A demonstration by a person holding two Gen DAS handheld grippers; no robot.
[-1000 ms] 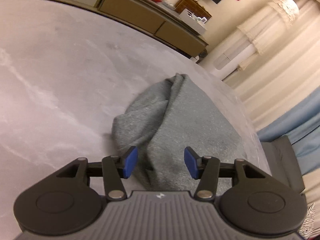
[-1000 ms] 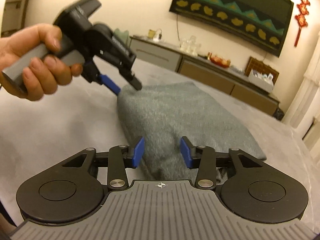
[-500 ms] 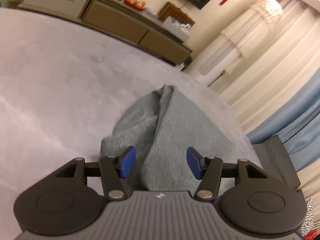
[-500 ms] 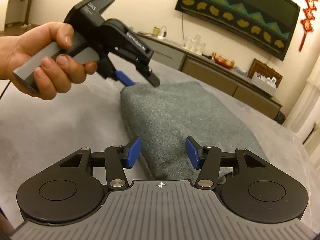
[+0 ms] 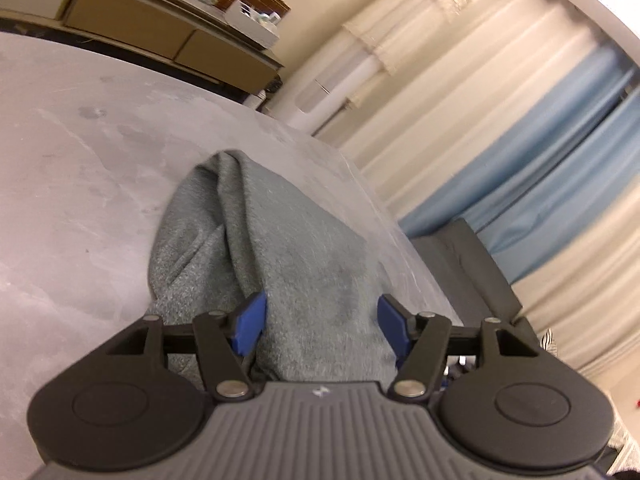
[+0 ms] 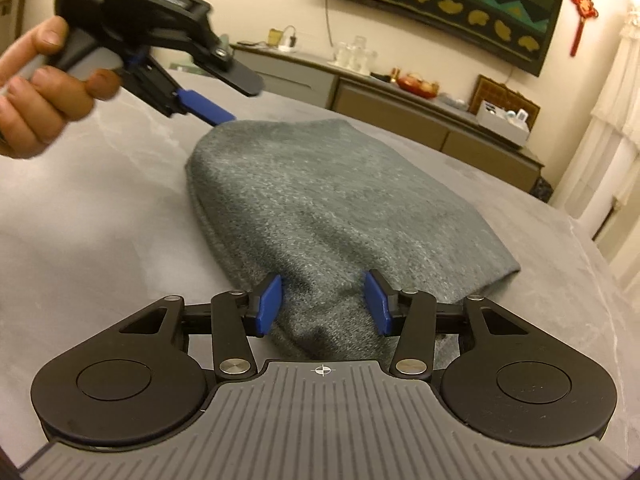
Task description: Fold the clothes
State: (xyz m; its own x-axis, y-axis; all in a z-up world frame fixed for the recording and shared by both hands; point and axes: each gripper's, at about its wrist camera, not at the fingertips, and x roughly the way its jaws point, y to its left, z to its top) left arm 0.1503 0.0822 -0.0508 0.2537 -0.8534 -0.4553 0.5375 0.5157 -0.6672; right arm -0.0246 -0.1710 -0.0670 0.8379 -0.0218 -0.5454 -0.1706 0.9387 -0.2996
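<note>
Garment [image 6: 328,208] now between both parted tongs [image 6: 323,306]

Warm, yellowish indoor light fills both views, fairly dim and even, with no harsh glare. The grey knit garment [image 6: 332,200] casts only a soft shadow on the table [image 6: 100,208]. Fisheye bending curves the curtains [image 5: 500,128] and the sideboard [image 6: 400,100]. The hand [image 6: 44,92] at the upper-left edge is motion-blurred.
</note>
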